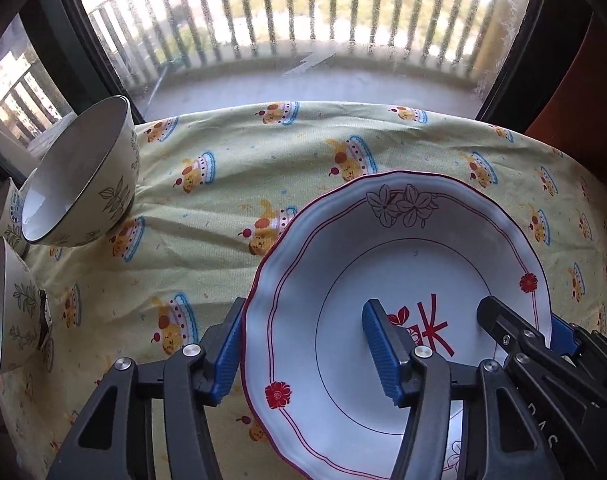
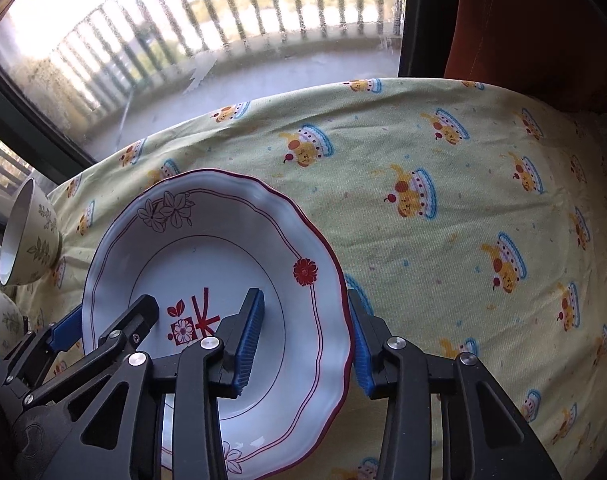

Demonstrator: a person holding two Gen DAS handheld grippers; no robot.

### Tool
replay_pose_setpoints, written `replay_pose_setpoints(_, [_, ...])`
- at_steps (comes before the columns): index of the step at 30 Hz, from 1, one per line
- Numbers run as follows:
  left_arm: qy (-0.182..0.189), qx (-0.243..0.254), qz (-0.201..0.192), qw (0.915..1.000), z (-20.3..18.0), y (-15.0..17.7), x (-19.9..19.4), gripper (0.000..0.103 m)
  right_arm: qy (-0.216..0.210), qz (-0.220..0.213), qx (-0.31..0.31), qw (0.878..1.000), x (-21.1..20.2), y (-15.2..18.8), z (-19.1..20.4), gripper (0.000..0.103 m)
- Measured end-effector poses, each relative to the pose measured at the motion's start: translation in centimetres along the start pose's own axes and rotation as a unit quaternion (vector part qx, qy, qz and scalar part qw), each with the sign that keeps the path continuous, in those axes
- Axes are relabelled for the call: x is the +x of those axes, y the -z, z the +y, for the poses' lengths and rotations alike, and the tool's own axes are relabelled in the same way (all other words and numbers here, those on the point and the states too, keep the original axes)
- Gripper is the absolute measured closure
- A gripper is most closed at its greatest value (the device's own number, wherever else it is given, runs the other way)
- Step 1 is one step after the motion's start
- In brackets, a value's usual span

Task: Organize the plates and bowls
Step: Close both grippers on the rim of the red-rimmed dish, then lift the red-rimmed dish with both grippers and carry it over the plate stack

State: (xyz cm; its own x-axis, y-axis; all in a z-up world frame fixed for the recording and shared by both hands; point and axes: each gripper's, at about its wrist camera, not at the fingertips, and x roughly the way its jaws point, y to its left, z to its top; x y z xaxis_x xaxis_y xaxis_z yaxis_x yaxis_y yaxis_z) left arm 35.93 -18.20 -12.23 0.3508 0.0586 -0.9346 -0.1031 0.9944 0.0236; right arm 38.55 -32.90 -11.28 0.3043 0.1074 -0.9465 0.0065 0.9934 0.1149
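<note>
Left tongs (image 1: 307,354) and right tongs (image 2: 303,346) both straddle the plate (image 1: 383,240) rim, apart. Leaf-print bowls (image 1: 79,176) sit left on the surface (image 1: 223,168).

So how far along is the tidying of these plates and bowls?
Early to midway, it seems. Nothing looks stacked yet. In hand: the left hand-held gripper and right hand-held gripper each straddle opposite rims of the flowered plate, jaws open. Left to do: place it, then the leaf-patterned bowls standing apart on the tablecloth.
</note>
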Motion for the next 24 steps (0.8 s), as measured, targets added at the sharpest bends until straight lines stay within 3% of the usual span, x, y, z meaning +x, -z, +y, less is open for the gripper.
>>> replay_pose_setpoints(14, [-0.018, -0.028, 0.030, 0.9990, 2.9, 4.9, -1.8, 0.045, -0.013, 0.027, -0.024, 0.999, -1.2, 5.3, 3.3, 0.059])
replay_pose_setpoints(24, [-0.035, -0.028, 0.010, 0.9989, 3.0, 4.5, -1.4, 0.046, -0.007, 0.014, -0.040, 0.999, -0.8, 4.5, 3.8, 0.057])
